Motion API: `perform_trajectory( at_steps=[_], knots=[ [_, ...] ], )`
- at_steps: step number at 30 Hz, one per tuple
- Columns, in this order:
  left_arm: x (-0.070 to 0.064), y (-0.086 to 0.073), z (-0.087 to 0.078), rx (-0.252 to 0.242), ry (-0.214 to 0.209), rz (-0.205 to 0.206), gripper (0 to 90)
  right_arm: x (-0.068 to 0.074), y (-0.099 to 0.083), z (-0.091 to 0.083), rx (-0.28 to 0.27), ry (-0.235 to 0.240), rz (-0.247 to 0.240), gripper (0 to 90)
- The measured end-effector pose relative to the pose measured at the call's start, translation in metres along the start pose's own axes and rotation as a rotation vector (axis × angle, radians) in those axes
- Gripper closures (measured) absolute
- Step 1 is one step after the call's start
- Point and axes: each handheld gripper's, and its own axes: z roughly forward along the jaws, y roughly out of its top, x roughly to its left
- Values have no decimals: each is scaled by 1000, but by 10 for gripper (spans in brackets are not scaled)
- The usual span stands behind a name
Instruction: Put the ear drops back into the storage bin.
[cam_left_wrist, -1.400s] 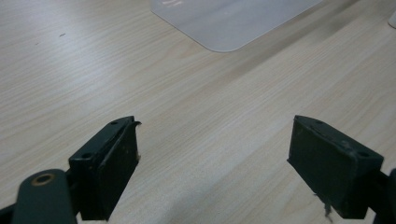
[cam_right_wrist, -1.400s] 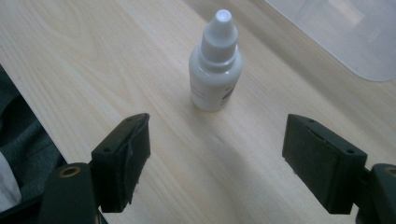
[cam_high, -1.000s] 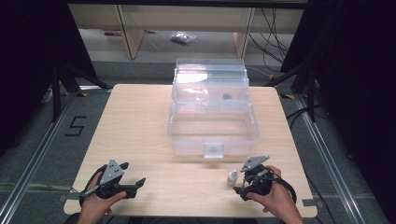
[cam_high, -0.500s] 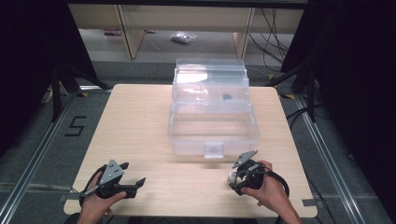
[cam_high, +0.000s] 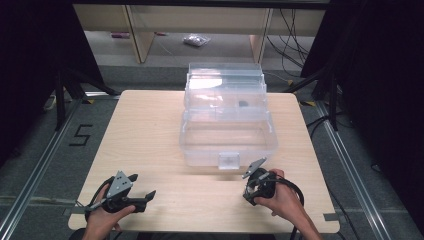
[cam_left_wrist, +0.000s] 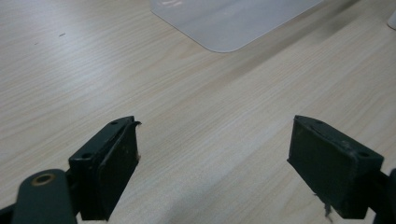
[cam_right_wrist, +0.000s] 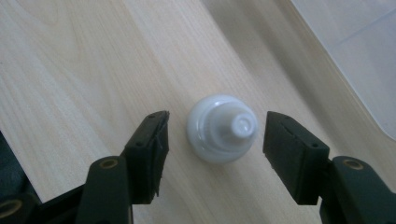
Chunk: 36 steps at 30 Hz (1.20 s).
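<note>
Right gripper (cam_right_wrist: 212, 140): jaws spread either side of small white bottle (cam_right_wrist: 222, 128) standing on tabletop (cam_high: 150, 130), near clear box (cam_high: 227, 125). Step, judged: pre-grasp; closing on bottle needed next. Left gripper (cam_left_wrist: 212, 154): spread, empty, low over bare tabletop.

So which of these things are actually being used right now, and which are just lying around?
In use, as far as I can judge:
right gripper, jaws open either side of the small white bottle
clear plastic box, open, close by

Just lying about:
left gripper, open over bare table
plastic bag on the floor
</note>
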Motion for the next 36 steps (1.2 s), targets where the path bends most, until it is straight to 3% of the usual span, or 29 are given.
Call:
perform_trajectory(
  at_steps=[1, 10, 11, 15, 23, 29, 33, 36],
  knots=[
    [0, 0, 0, 1, 0, 0, 154, -1, 1, 1, -1, 3, -16, 425],
    [0, 0, 0, -1, 1, 0, 154, 0, 5, 5, 27, 10, -10, 470],
    [0, 0, -1, 4, 7, 1, 154, -2, 6, 6, 18, 9, -51, 478],
    [0, 0, 0, 0, 0, 0, 154, 0, 7, 8, 40, 11, -20, 496],
    [0, 0, 0, -1, 3, 0, 154, -3, 8, 10, 39, 35, -21, 599],
    [0, 0, -1, 3, 7, 1, 154, -4, 9, 5, 23, 28, -17, 600],
    [0, 0, -1, 3, 7, 0, 154, -9, 11, -6, 1, 27, -38, 601],
    [0, 0, 0, -1, 6, 0, 154, -11, 12, -11, 2, 19, -22, 601]
  ],
)
